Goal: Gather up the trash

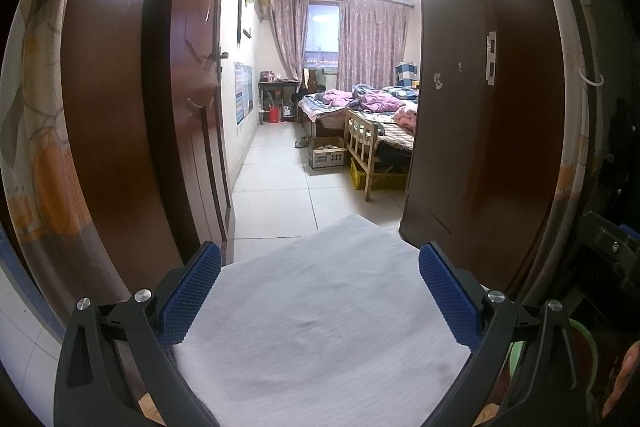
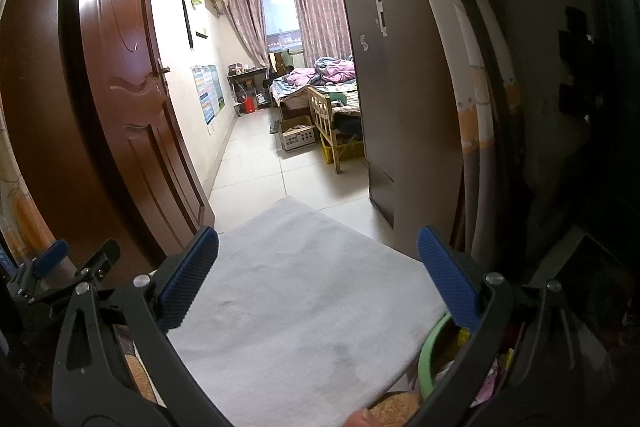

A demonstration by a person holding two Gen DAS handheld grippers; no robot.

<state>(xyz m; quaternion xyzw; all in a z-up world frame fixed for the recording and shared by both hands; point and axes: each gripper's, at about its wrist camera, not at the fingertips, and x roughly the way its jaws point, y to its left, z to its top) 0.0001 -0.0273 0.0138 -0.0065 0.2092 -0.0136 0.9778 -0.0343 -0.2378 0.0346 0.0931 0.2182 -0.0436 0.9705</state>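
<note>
Facing a doorway, left wrist view: left gripper [image 1: 320, 297] wide open, holding nothing, above a grey mat [image 1: 320, 327]. Brown door [image 1: 192, 87] ajar at left; bed [image 1: 360, 103] and cardboard box [image 1: 326, 151] beyond. Green bin [image 1: 582, 343] rim at lower right.

Right wrist view: right gripper [image 2: 318, 277] wide open, empty, over the mat [image 2: 296, 299]. Bin [image 2: 434, 351] with coloured trash [image 2: 486, 391] inside, lower right, just under the right finger. Left gripper [image 2: 50, 267] at far left.
</note>
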